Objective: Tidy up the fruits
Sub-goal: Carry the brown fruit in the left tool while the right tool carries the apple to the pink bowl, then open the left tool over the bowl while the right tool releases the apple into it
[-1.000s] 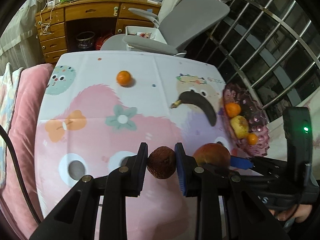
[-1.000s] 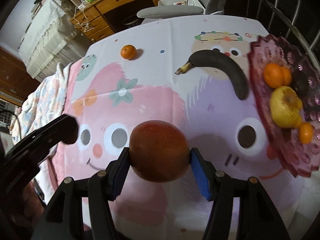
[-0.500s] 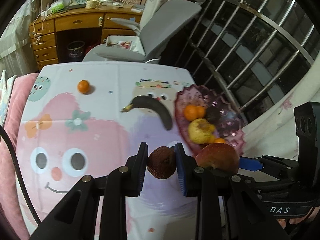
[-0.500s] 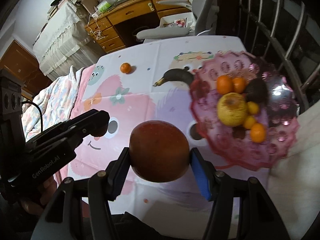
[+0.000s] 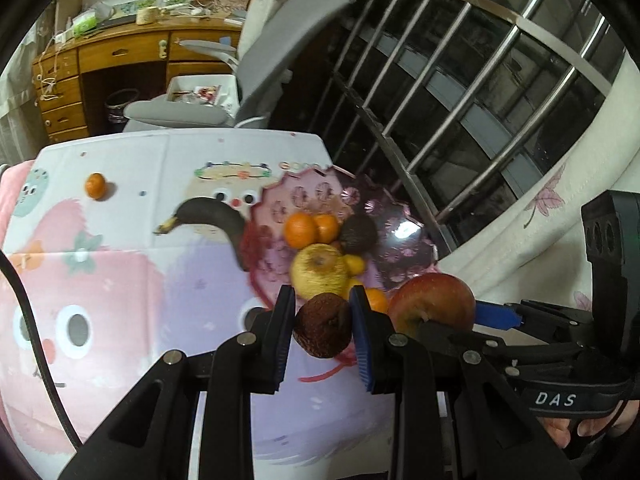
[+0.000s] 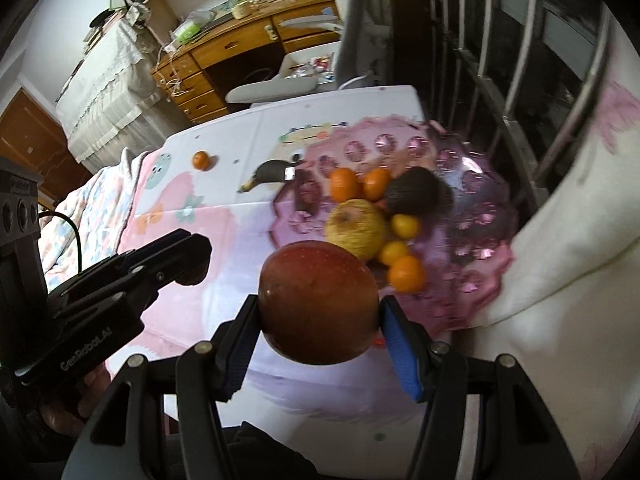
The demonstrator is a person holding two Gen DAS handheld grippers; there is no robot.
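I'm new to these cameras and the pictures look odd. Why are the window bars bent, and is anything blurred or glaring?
Left wrist view: the fisheye lens bows the metal window bars; a bright glare spot sits on the pink glass fruit plate. Right wrist view: bars and plate rim smear with blur, while the red apple held close stays sharp.

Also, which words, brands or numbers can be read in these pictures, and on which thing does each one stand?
"DAS": white letters on the black body of the right tool, in the left wrist view.
"GenRobot.AI": white letters, somewhat blurred, on the black body of the left tool, in the right wrist view.
Coloured letters on the cartoon-printed tablecloth: too blurred to read.
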